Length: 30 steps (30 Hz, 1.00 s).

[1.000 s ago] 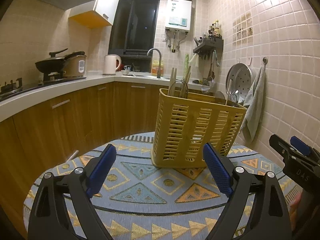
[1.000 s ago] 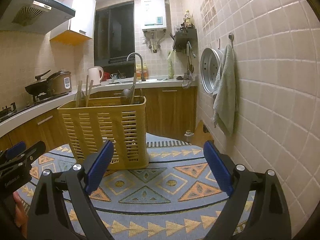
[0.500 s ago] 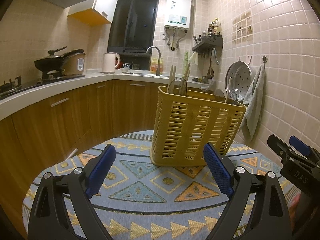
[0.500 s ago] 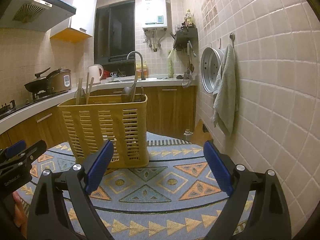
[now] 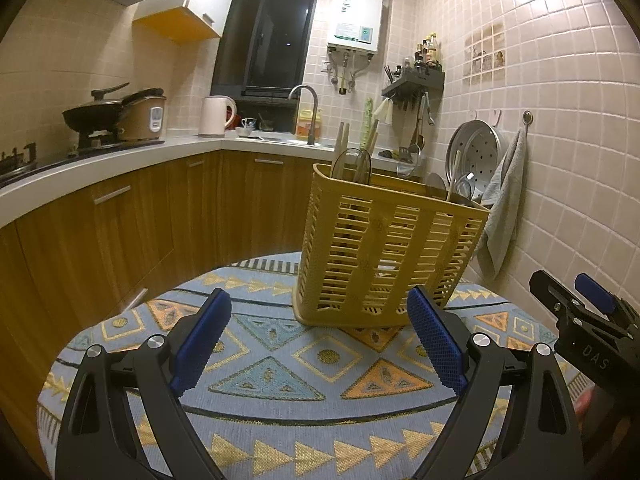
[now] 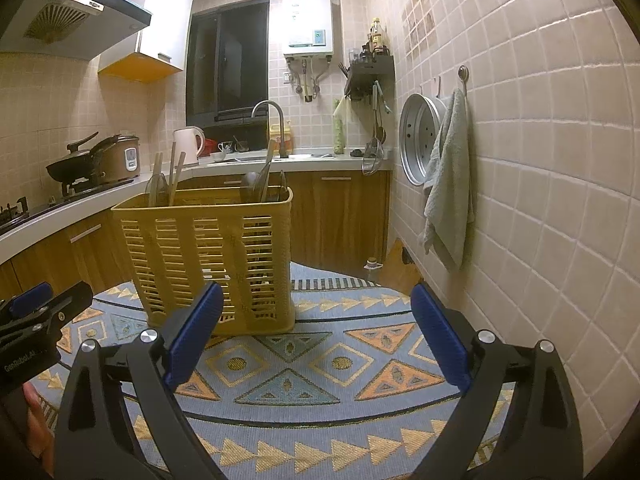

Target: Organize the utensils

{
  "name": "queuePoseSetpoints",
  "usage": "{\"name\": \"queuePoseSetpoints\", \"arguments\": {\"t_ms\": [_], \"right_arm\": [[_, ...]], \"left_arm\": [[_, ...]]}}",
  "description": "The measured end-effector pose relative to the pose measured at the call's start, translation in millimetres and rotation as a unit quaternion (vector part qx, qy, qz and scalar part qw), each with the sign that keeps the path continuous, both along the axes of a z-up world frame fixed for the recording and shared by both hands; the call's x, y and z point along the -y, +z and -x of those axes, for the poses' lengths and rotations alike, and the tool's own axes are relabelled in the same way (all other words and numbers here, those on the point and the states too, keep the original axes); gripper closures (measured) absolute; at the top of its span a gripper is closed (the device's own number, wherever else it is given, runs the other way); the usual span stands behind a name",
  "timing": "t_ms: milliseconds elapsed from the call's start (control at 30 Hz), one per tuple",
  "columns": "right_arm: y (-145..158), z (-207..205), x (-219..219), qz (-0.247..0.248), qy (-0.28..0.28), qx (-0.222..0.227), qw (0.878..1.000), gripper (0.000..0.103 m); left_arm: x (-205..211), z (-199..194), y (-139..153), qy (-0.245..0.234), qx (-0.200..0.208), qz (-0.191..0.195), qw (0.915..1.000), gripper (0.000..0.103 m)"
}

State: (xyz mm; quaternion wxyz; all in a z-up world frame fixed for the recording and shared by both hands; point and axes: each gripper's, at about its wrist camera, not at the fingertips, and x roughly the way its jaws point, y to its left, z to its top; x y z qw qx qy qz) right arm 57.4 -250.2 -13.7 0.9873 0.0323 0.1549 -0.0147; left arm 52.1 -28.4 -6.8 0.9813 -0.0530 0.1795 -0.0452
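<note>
basket bearing: yellow utensil basket (image 5: 388, 256) ahead-right of left gripper (image 5: 320, 344), ahead-left of right gripper (image 6: 316, 338)
long axis: upright
grippers: both spread, empty
nearer: roughly equal

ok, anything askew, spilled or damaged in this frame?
Nothing stands out. The yellow utensil basket stands upright on the patterned tablecloth, with utensils standing inside it. No spill or damage shows. Both the left gripper and the right gripper are open and empty.

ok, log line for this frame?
left gripper: open, empty | right gripper: open, empty | yellow basket: upright on patterned cloth, utensils inside | contact: none
</note>
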Motion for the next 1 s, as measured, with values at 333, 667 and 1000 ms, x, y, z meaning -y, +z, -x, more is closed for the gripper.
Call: {"name": "queuePoseSetpoints", "arguments": {"t_ms": [333, 667, 1000], "right_arm": [[0.0, -1.6, 0.3, -0.002, 0.000, -0.007, 1.000, 0.013], [-0.9, -0.8, -2.6, 0.004, 0.002, -0.006, 1.000, 0.013], [-1.2, -1.6, -3.3, 0.002, 0.004, -0.007, 1.000, 0.013]], "left_arm": [[2.2, 1.3, -0.8, -0.003, 0.003, -0.001, 1.0000, 0.016], [0.9, 0.2, -0.9, -0.001, -0.001, 0.004, 1.0000, 0.016], [0.7, 0.0, -1.0, -0.001, 0.000, 0.003, 1.0000, 0.016]]}}
